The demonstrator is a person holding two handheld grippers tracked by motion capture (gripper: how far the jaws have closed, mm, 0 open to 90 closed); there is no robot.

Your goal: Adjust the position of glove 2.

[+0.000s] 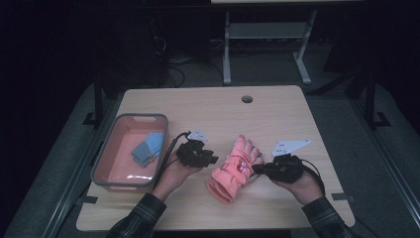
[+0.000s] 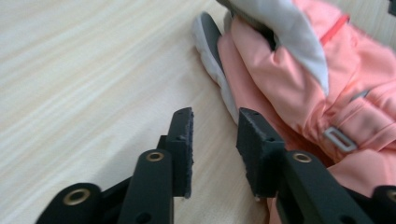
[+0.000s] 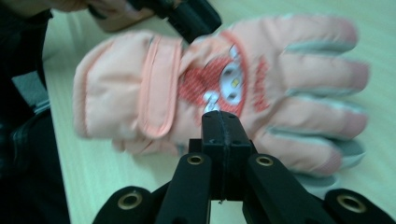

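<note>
Pink glove near the table's front edge; left gripper part-open and empty, right gripper closed beside the thumb, apparently empty; a loose pinch could let fabric slip.

1. A light wooden table is carrying everything, with a round hole sitting near its far edge.
2. A grey bin with a pink inside is standing on the left part of the table, holding blue cloths.
3. A pink glove is lying right of the middle, its fingers pointing toward the far edge and its cuff toward the near edge.
</note>
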